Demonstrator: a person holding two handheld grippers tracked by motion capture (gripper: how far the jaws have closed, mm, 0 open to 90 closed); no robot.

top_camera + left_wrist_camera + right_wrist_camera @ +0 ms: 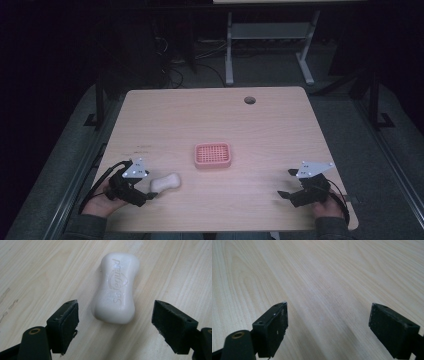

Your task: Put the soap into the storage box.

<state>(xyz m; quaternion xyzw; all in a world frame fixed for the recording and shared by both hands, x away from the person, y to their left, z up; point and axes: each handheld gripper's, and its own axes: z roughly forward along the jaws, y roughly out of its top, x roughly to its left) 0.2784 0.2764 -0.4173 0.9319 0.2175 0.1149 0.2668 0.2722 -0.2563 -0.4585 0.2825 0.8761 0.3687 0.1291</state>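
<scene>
Soap (166, 182) lay on the wooden table (210, 125) near its front left, just ahead and to the right of the left gripper (147, 196), as seen from the high camera. A pink slotted soap dish (212, 154) sat at mid-table, apart from the bar. The right gripper (285, 184) rested low at the front right, well apart from both, its hand at the table's edge. The left hand (102, 200) was plainly nearer the bar.

From the left gripper view, the white bar (116, 287) lay just beyond the spread, empty jaws, centred between them, its long axis running away from the gripper and leaning slightly right; closing would likely catch its narrow width.

From the right gripper view, the jaws stood wide apart over bare wood, holding nothing.
</scene>
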